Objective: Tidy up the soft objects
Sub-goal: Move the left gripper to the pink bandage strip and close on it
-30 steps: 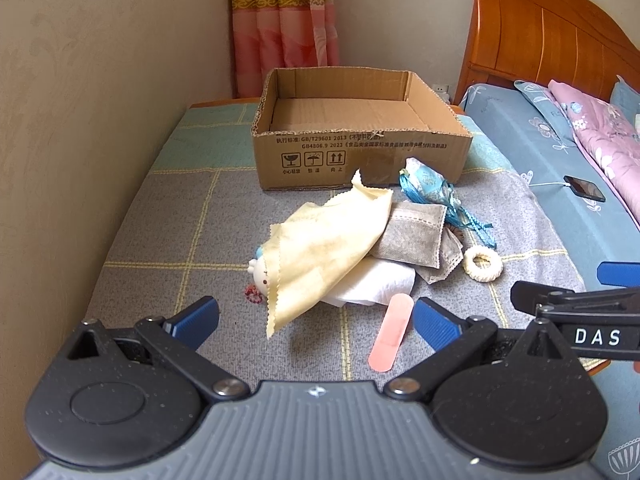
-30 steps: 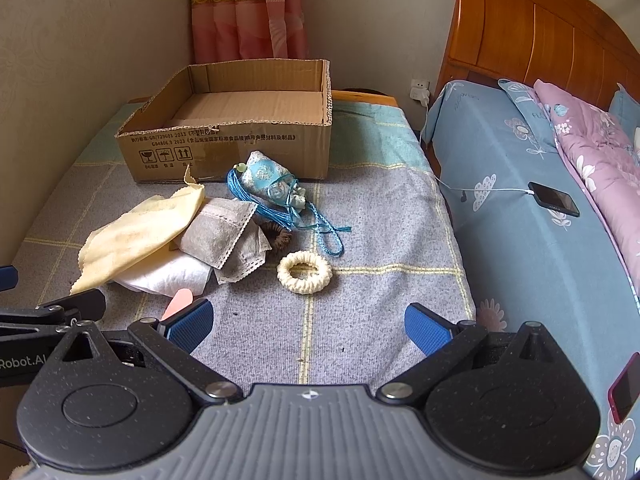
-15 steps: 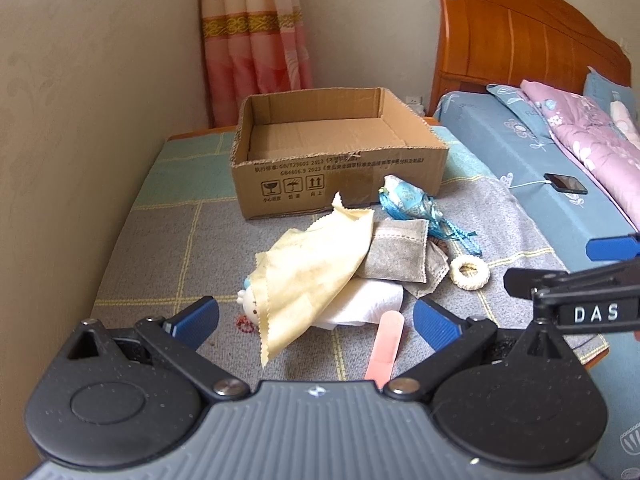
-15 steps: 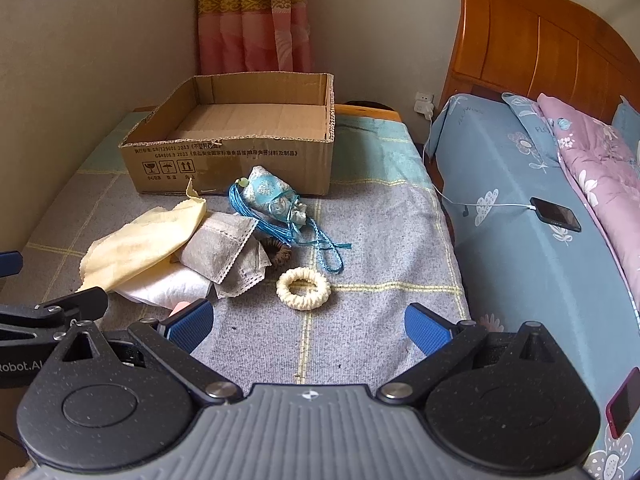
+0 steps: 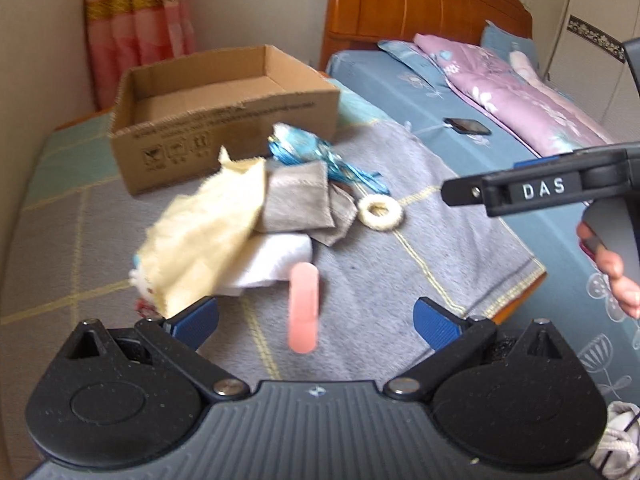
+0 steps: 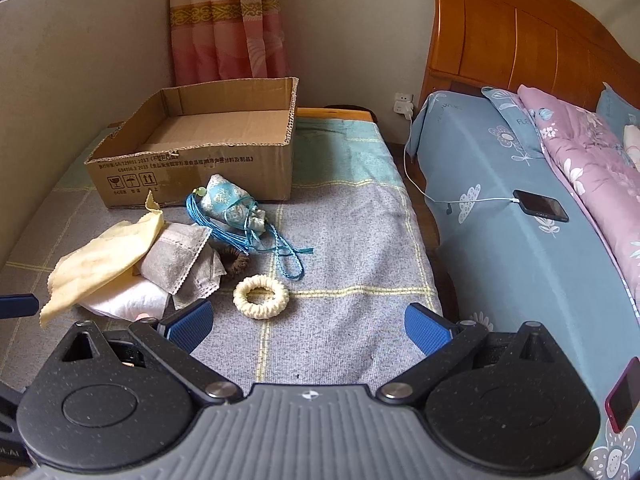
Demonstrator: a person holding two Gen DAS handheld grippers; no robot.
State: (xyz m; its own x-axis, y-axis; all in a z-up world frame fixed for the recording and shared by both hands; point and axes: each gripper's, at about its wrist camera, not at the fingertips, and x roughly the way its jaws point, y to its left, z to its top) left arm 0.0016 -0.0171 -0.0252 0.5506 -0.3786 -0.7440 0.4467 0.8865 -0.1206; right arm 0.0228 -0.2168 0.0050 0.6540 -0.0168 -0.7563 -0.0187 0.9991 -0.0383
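Note:
A pile of soft things lies on the grey blanket in front of an empty cardboard box (image 5: 224, 116) (image 6: 192, 152): a yellow cloth (image 5: 200, 236) (image 6: 100, 256), grey sachets (image 5: 298, 200) (image 6: 176, 256), a white folded cloth (image 5: 276, 260) (image 6: 124, 300), a blue pouch with cords (image 5: 304, 148) (image 6: 232, 204), a cream scrunchie (image 5: 380, 214) (image 6: 261, 298) and a pink strip (image 5: 305, 306). My left gripper (image 5: 316, 320) is open above the pink strip. My right gripper (image 6: 308, 326) is open, just before the scrunchie.
The blanket covers a low table (image 6: 348, 216) against the left wall. A bed (image 6: 520, 240) with a phone on a cable (image 6: 540, 205) stands to the right. A curtain (image 6: 228, 20) hangs behind the box.
The left gripper has swung to the right and tilted, so the pile sits further left in its view. The right gripper has risen and drawn back a little. Both stay open.

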